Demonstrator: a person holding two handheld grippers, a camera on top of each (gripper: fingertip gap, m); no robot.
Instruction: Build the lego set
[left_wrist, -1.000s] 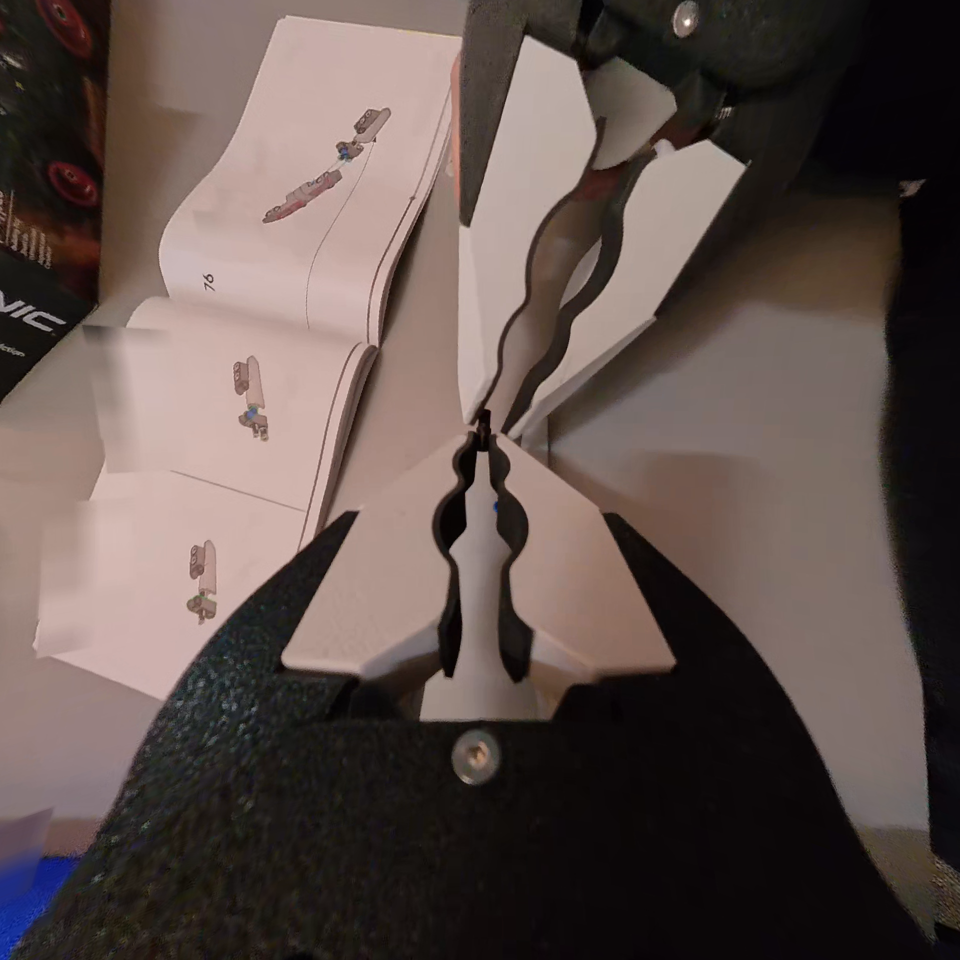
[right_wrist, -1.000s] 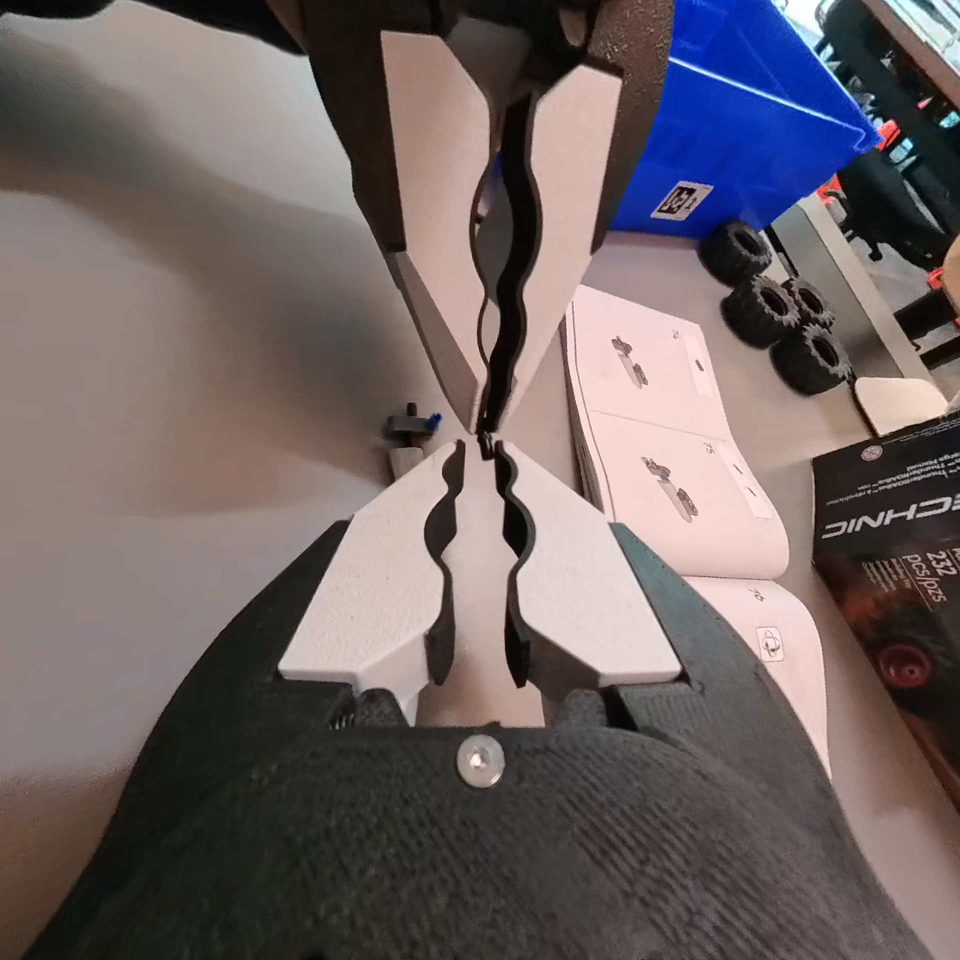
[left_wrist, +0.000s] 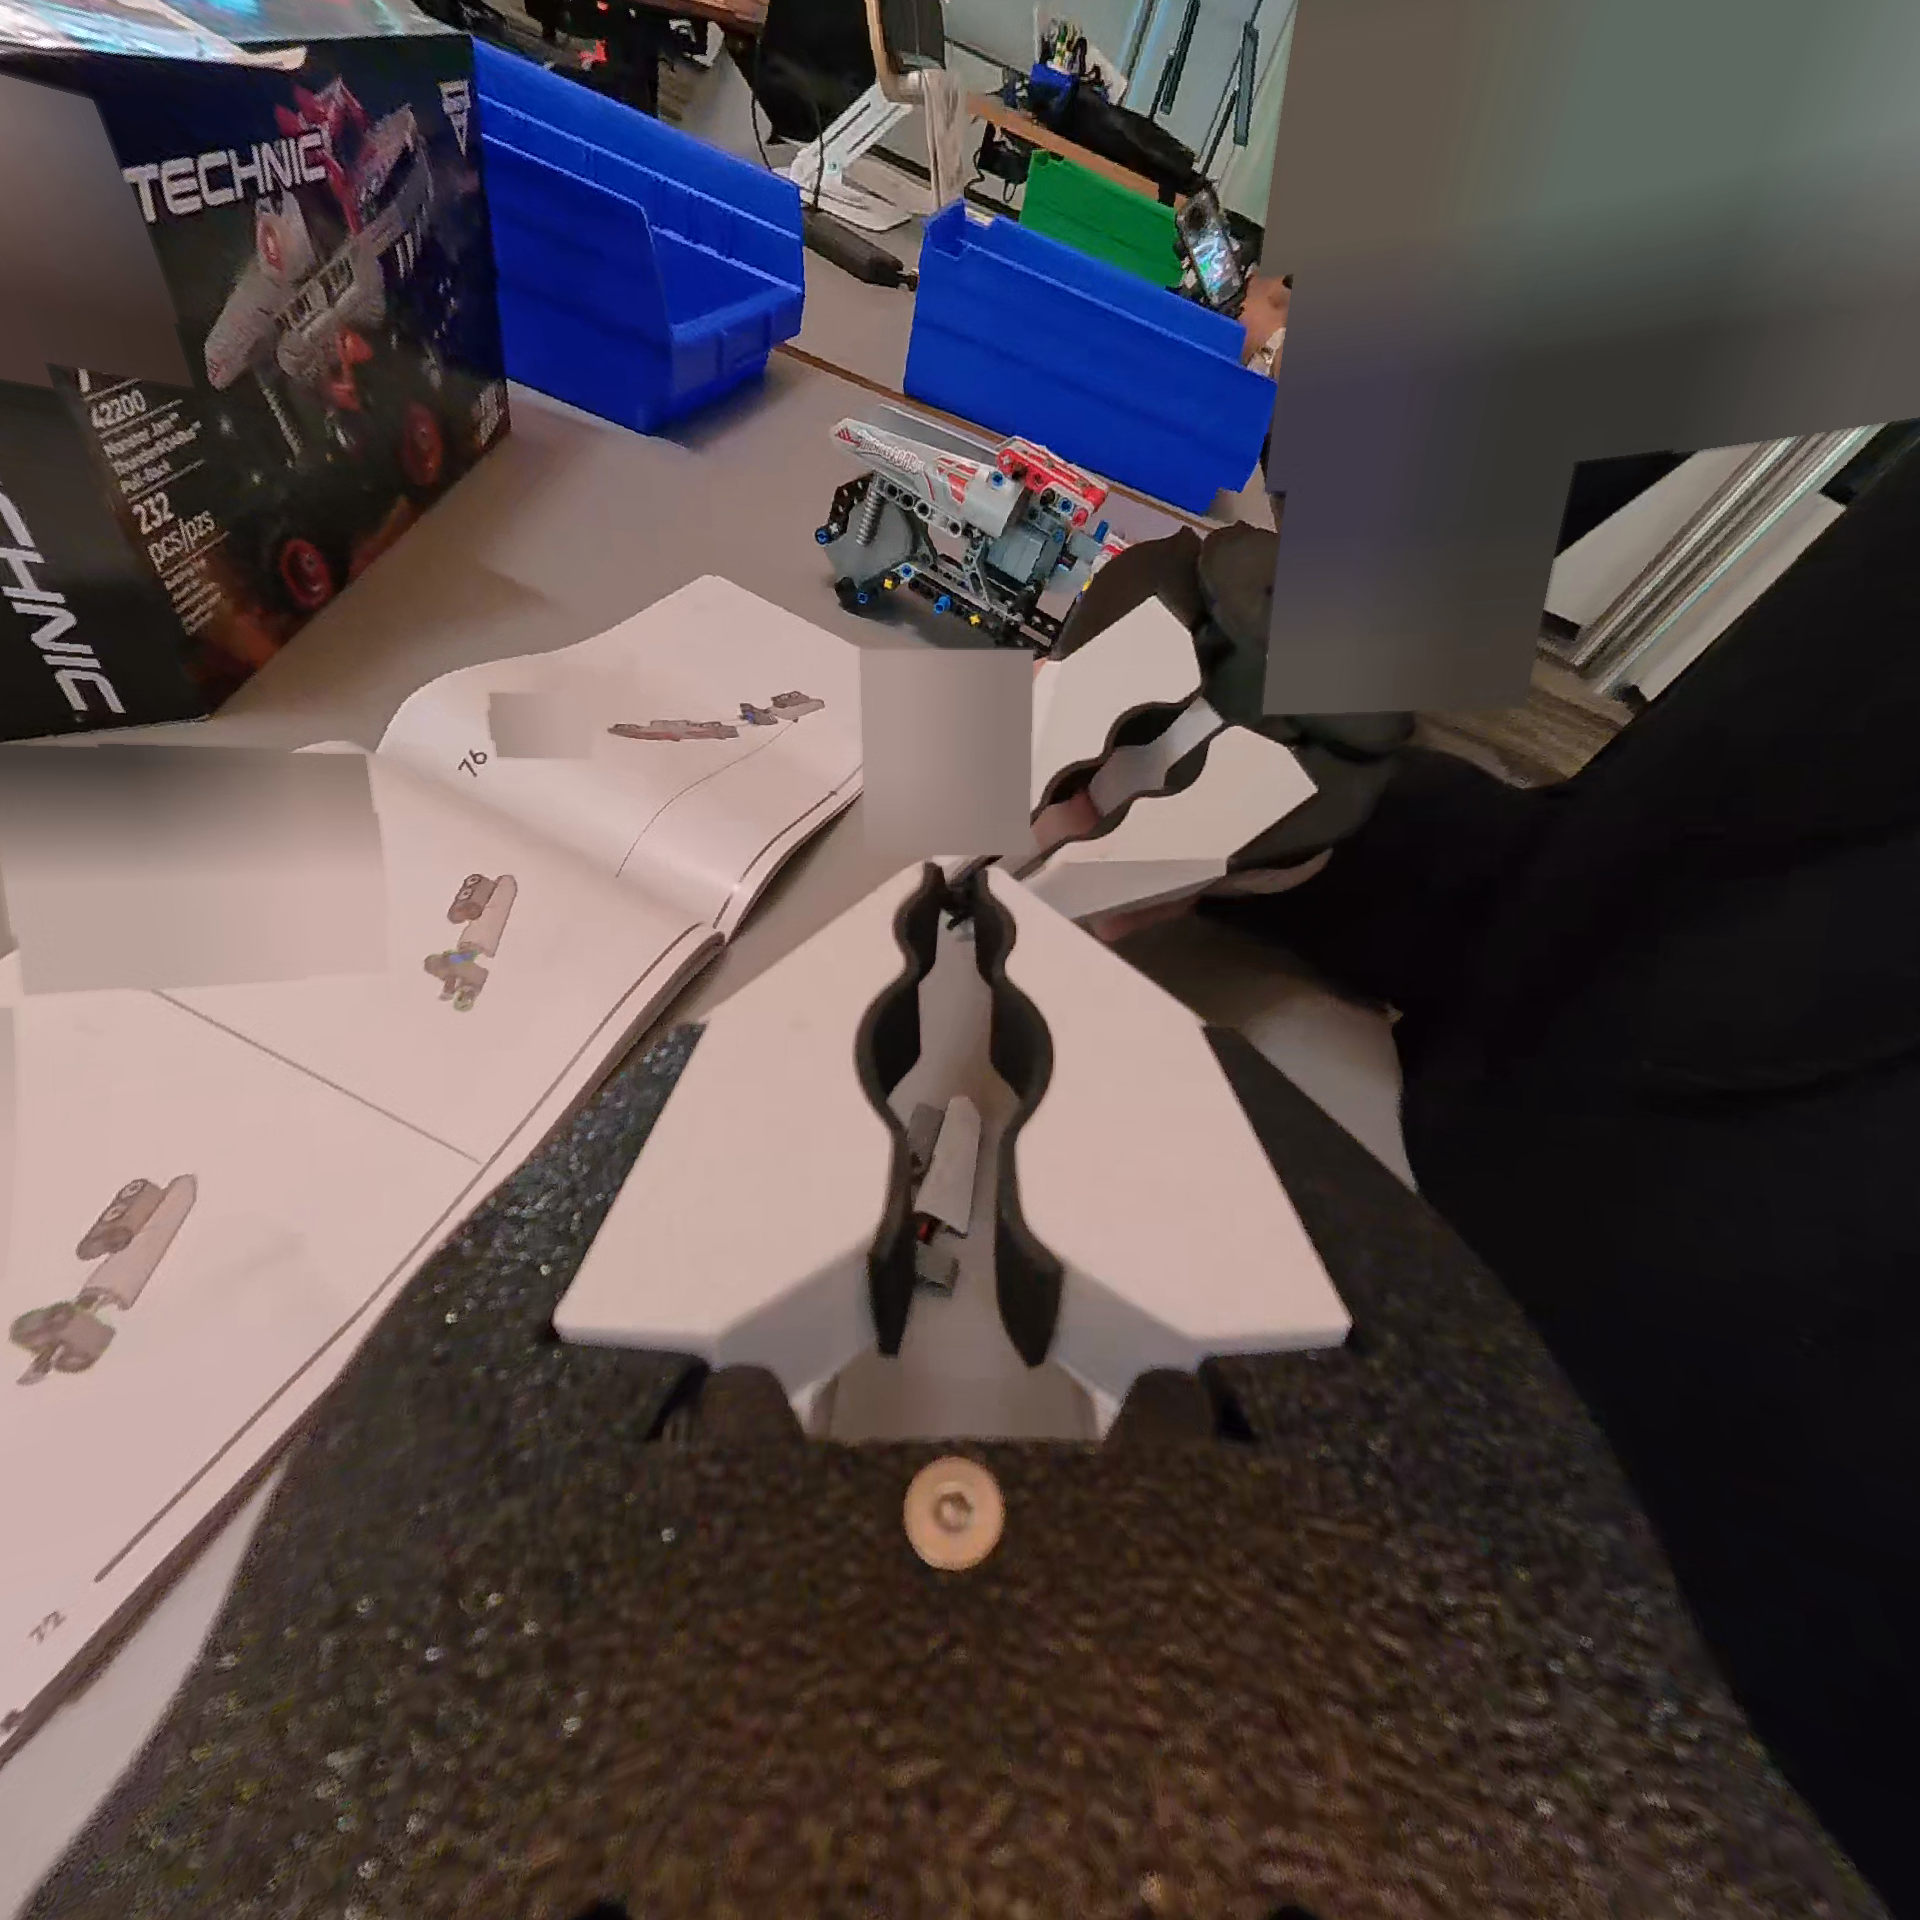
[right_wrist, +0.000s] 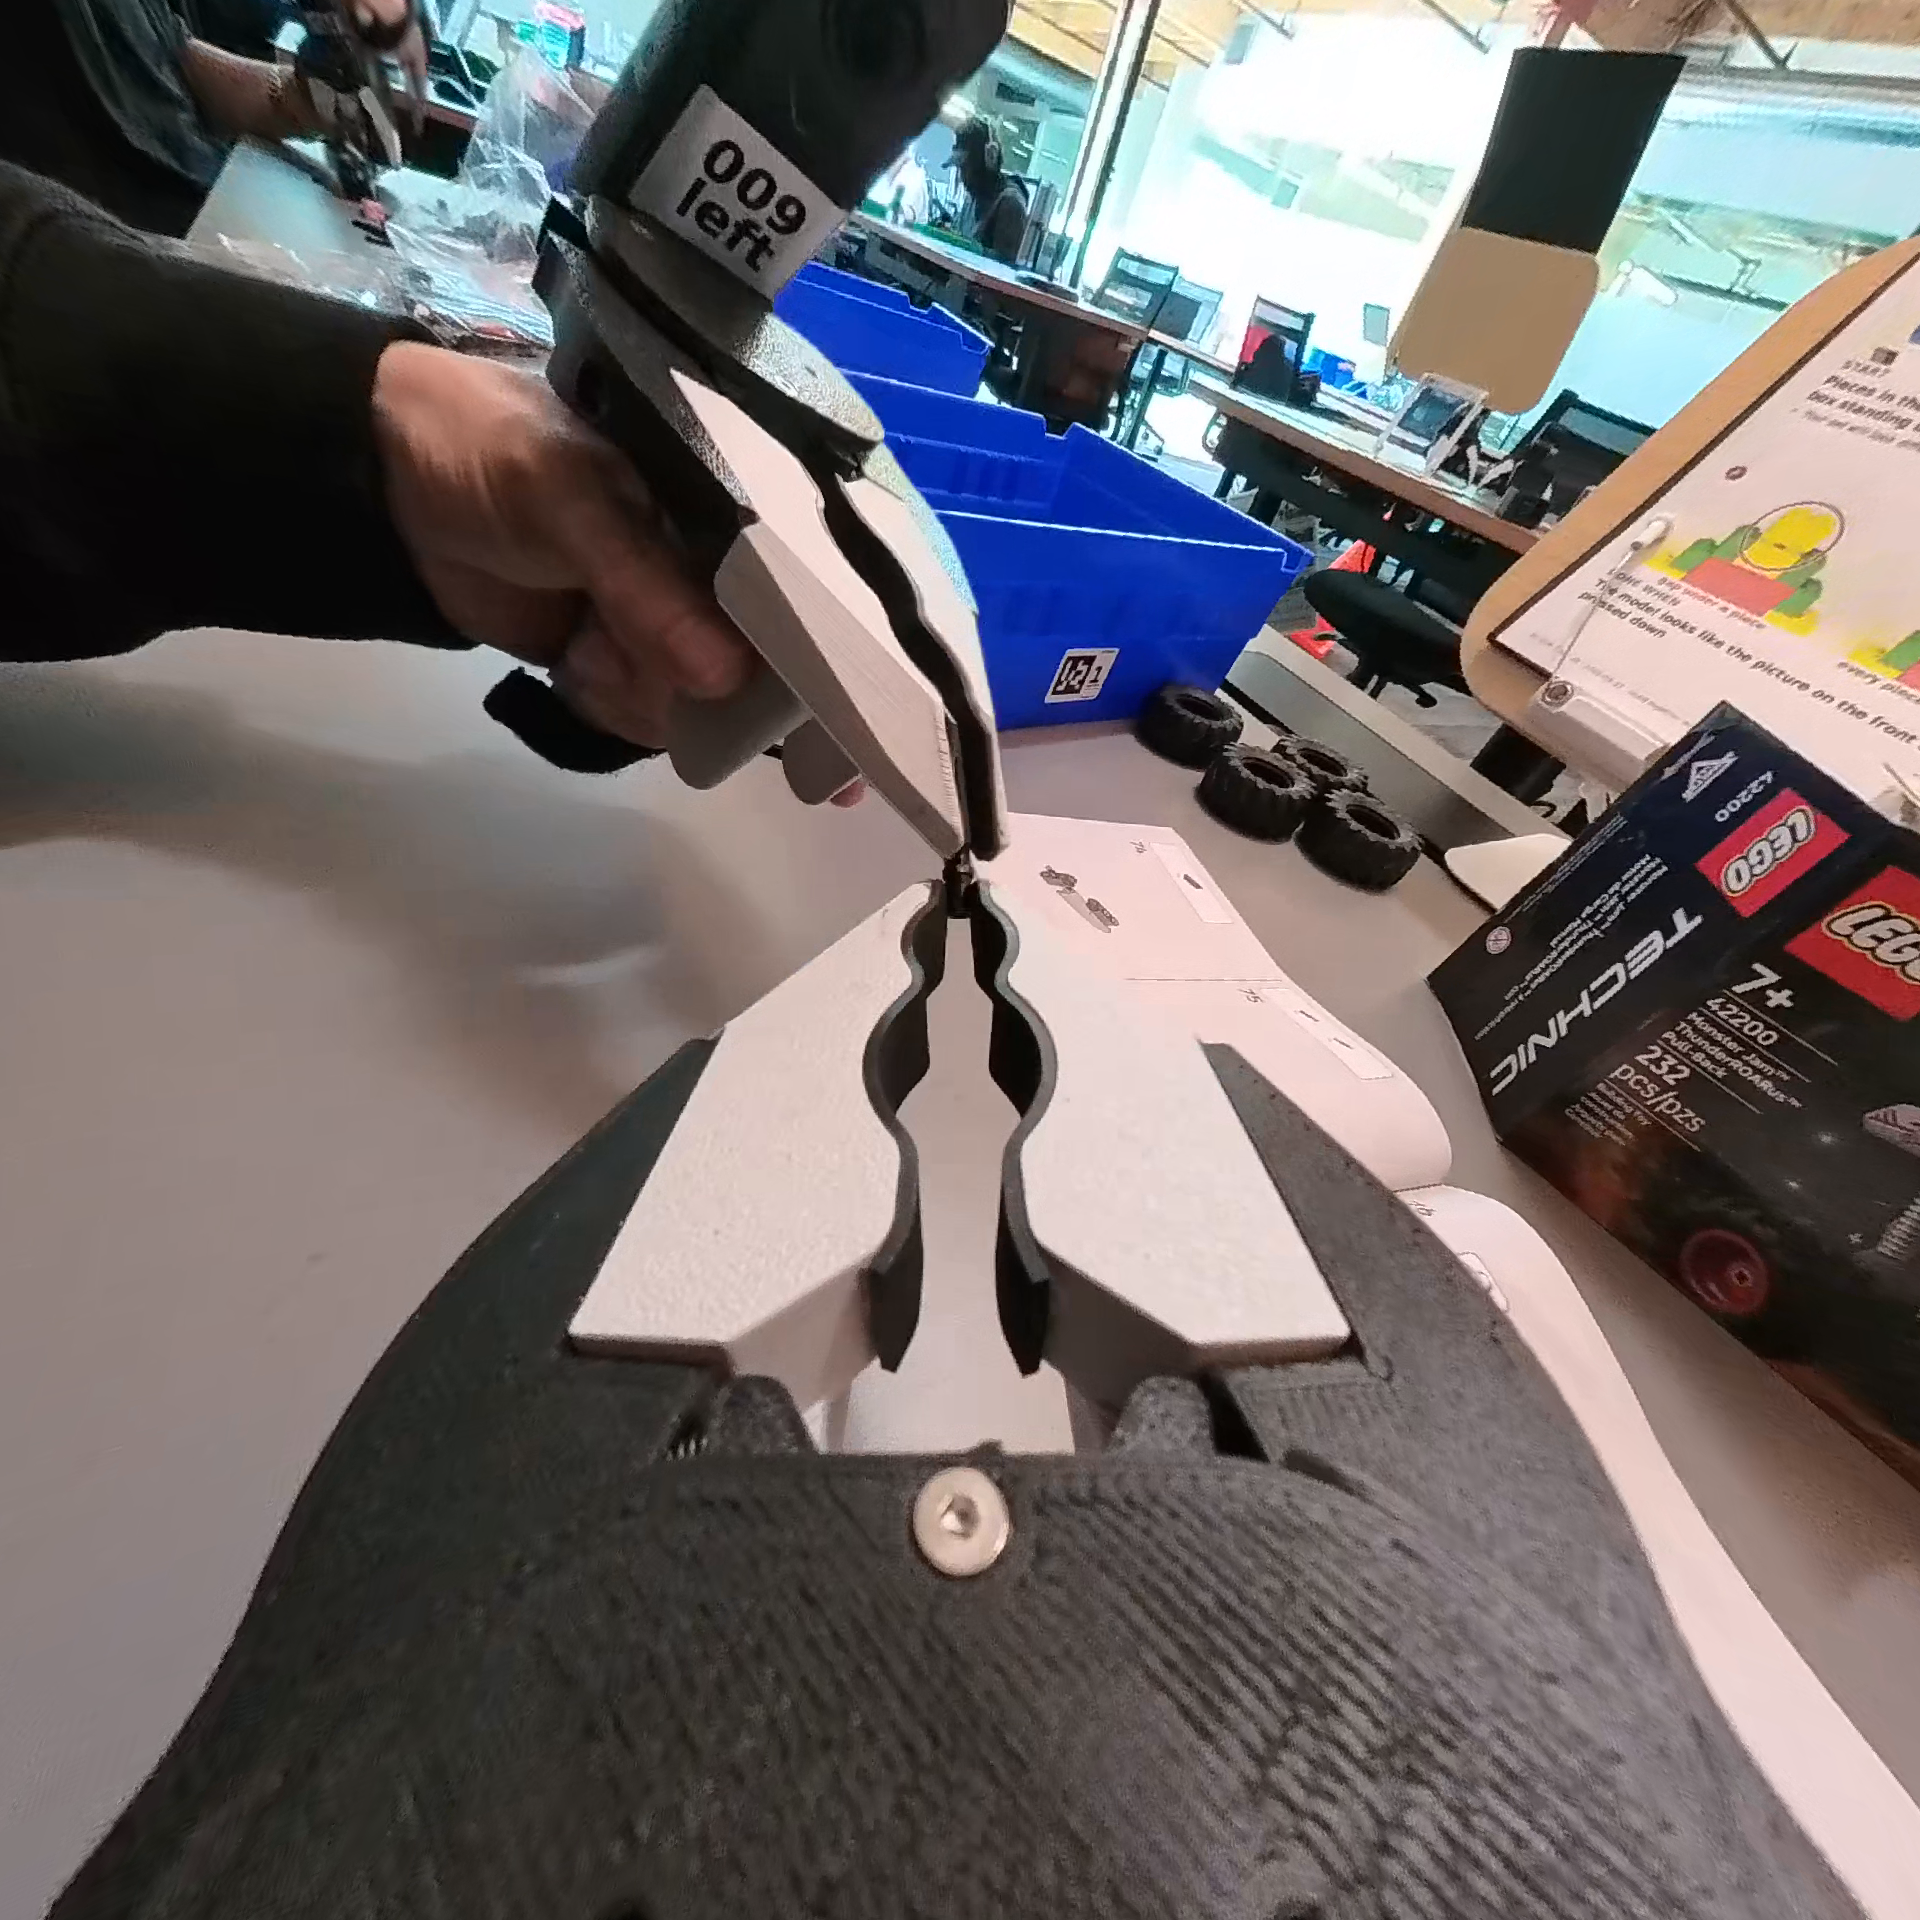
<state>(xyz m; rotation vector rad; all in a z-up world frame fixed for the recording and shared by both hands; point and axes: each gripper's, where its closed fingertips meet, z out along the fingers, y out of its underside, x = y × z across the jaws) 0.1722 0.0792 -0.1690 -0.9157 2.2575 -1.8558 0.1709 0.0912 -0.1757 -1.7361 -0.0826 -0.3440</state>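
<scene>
In the left wrist view the left gripper (left_wrist: 956, 894) has lifted off the grey table (left_wrist: 644, 499), tips clenched on a tiny black lego pin (left_wrist: 961, 912). In the right wrist view the right gripper (right_wrist: 961, 896) pinches that same pin tip-to-tip, now raised above the open white instruction booklet (right_wrist: 1143, 914); likely a mid-air hand-over

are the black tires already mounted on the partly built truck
No, the four black tires lie loose on the table by the blue bin, while the partly built truck stands wheel-less.
</scene>
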